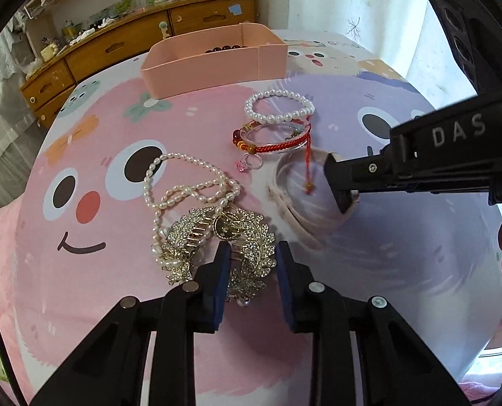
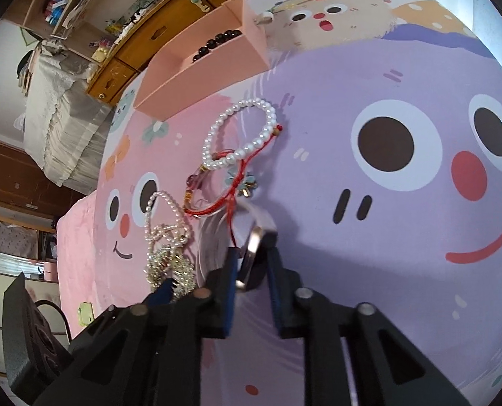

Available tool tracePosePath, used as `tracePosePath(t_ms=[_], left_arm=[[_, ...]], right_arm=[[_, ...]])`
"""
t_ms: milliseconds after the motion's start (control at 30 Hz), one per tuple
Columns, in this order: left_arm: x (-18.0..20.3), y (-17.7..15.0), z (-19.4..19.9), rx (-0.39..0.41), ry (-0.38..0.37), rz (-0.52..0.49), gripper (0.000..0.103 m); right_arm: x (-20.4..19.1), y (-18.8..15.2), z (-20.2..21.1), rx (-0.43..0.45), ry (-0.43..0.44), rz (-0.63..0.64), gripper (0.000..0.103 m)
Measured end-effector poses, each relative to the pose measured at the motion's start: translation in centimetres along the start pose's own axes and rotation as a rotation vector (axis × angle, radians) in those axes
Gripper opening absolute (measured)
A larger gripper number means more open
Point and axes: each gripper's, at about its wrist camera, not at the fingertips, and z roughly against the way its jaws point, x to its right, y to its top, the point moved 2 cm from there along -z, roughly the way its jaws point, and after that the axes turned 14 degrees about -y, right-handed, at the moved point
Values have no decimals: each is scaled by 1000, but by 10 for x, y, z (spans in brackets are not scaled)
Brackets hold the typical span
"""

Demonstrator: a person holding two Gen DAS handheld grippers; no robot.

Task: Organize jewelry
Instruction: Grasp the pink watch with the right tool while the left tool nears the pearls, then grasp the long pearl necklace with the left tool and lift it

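My left gripper (image 1: 252,253) is open, its jaws either side of the right leaf of a gold rhinestone hair comb (image 1: 217,237) on the cartoon tablecloth. A long pearl necklace (image 1: 183,186) lies tangled over the comb. My right gripper (image 2: 252,257) is partly closed around the rim of a pale bangle (image 2: 251,253), motion-blurred in the left wrist view (image 1: 298,199); whether the pads grip it is unclear. A pearl bracelet (image 1: 278,106) and a red cord bracelet (image 1: 274,142) over a clear bangle lie beyond. A pink box (image 1: 213,61) holds dark beads (image 2: 217,44).
The round table's cloth (image 1: 82,270) falls off at the near and right edges. A wooden drawer cabinet (image 1: 115,44) stands behind the table. A bed with white cover (image 2: 65,108) is at the left.
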Motion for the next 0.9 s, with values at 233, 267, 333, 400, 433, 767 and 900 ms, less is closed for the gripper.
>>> tracePosePath(t_ms=[233, 267, 333, 400, 433, 767, 900], left_arm=[[5, -3, 14, 45, -40, 46, 25], [6, -4, 17, 55, -47, 53, 25], [7, -5, 23, 69, -64, 65, 25], [8, -6, 30, 87, -99, 91, 25], [8, -6, 33, 96, -116, 109, 25], [12, 2, 78, 244, -214, 175, 25], [11, 9, 92, 288, -248, 201, 25]], right_arm=[[3, -9, 9, 24, -17, 49, 9], [5, -10, 10, 26, -16, 41, 9], [11, -12, 14, 31, -18, 29, 9], [16, -13, 18, 39, -26, 23, 9], [19, -14, 21, 44, -29, 22, 9], [34, -17, 45, 119, -38, 17, 9], [30, -18, 54, 155, -36, 50, 9]])
